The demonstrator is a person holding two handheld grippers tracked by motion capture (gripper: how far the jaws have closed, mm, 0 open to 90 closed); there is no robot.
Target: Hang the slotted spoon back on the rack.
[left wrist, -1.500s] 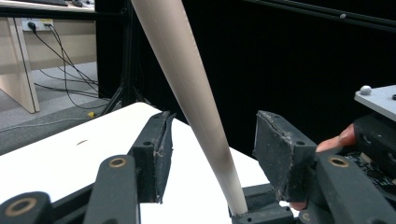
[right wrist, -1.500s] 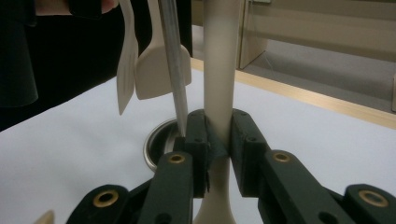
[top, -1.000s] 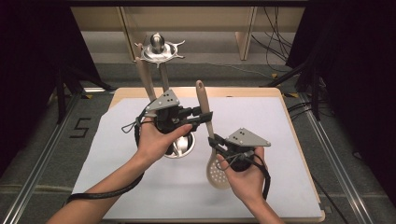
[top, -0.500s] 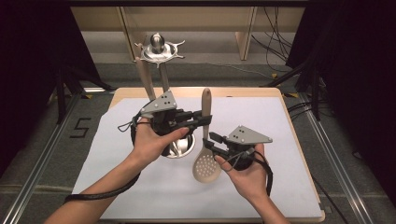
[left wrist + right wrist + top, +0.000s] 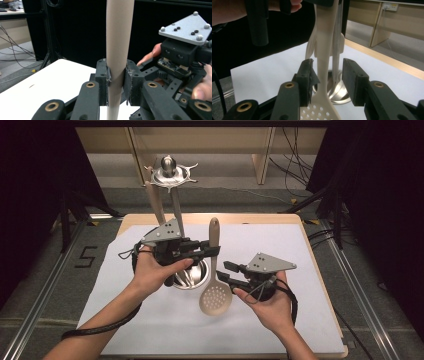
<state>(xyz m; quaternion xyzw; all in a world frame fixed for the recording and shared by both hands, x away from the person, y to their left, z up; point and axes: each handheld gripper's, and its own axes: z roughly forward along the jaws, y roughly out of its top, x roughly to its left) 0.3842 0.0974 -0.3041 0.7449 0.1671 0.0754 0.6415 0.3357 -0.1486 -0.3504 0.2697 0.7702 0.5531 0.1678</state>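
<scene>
The left claw is clamped on the handle of a cream slotted spoon, both jaws pressed flat against the shaft, as the left gripper view confirms at the spoon handle. In the high view the spoon hangs near upright, handle tip toward 12 o'clock and perforated bowl toward 6 o'clock, just to the 3 o'clock side of the steel base of a utensil stand. The right claw stands open, its jaws parted on either side of the spoon's neck without contact; the right gripper view shows clear gaps between each jaw and the spoon. That view also shows other utensils hanging behind the spoon and the steel base resting on the white sheet. The stand's post rises toward 12 o'clock to a round metal top with hooks. The white sheet covers most of the wooden bench. The left hand and right hand each hold a gripper above the sheet.
</scene>
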